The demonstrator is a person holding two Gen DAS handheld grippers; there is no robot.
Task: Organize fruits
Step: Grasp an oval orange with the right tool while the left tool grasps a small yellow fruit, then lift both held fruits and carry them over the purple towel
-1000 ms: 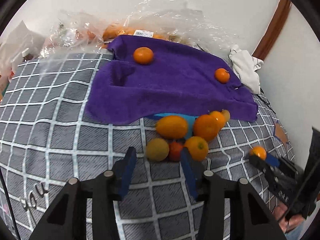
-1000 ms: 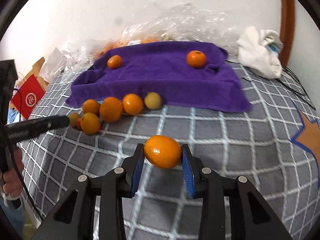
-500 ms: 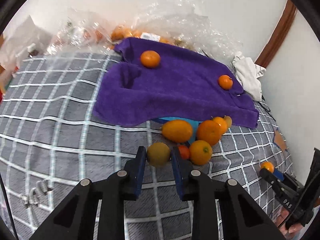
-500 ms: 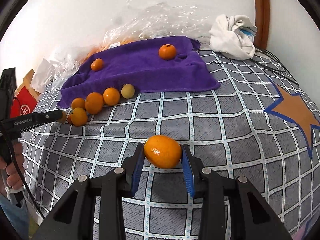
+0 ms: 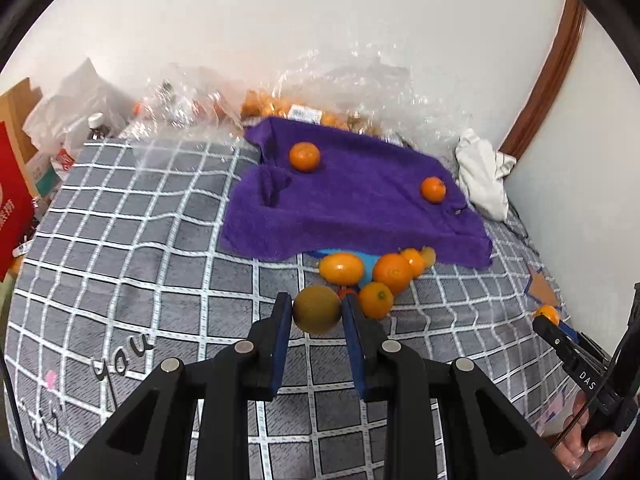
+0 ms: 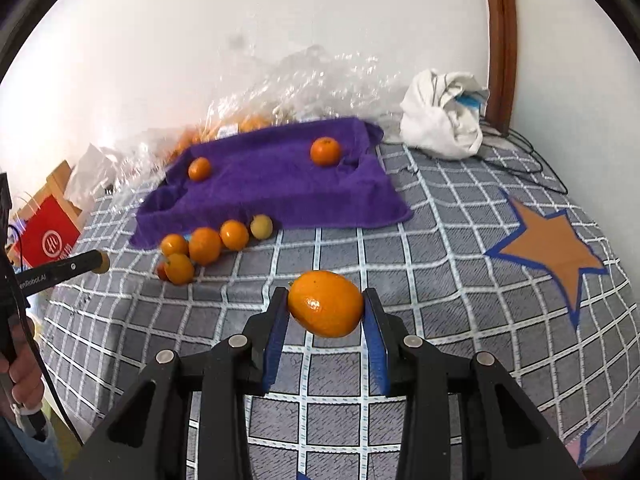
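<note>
Left tongs (image 5: 316, 314) clamped on greenish fruit (image 5: 317, 309); right tongs (image 6: 325, 314) clamped on orange (image 6: 326, 303).

A plush, matt purple towel (image 5: 352, 200) is seen on a bed cover (image 5: 132, 248) of soft woven cloth. Crinkled, glossy clear plastic wrap (image 6: 304, 80) is piled at the wall. The left tongs (image 5: 316, 316) are made of matt black plastic, with silvery metal screws. The orange (image 6: 325, 303) shows a shiny, dimpled peel.

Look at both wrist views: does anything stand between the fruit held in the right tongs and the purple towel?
Nothing visible does. The orange fruit sits in the right tongs; only bare checked blanket lies before the purple towel.
</note>
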